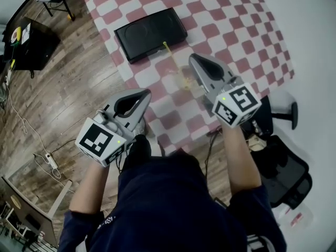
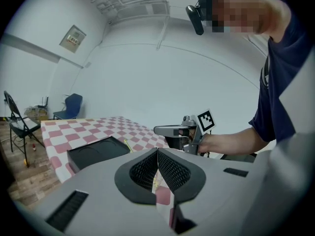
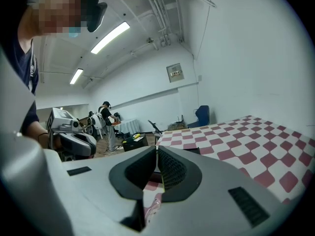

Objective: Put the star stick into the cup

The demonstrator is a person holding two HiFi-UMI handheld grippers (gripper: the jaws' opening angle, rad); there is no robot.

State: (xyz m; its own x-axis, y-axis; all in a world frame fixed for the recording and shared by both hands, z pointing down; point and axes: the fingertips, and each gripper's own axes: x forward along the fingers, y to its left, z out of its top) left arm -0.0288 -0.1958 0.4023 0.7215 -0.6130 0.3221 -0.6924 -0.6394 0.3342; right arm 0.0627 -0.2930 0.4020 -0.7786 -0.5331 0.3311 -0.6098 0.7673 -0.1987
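Observation:
A thin yellow stick (image 1: 169,50) lies on the red-and-white checked tablecloth (image 1: 226,30), its far end at the edge of a flat black tray (image 1: 151,34). It also shows as a yellow stick (image 2: 127,144) beside the tray (image 2: 96,151). I cannot make out a cup. My right gripper (image 1: 193,58) hovers over the cloth just right of the stick, jaws shut and empty. My left gripper (image 1: 144,93) hangs at the table's near left edge, also shut with nothing in it. From each gripper view the pads meet: left gripper (image 2: 157,151), right gripper (image 3: 157,149).
Wooden floor (image 1: 58,88) lies left of the table, with a black case (image 1: 31,43) and a cable with a power strip (image 1: 50,160). A black office chair (image 1: 281,161) stands at the right. A person (image 3: 106,124) stands far off by a table.

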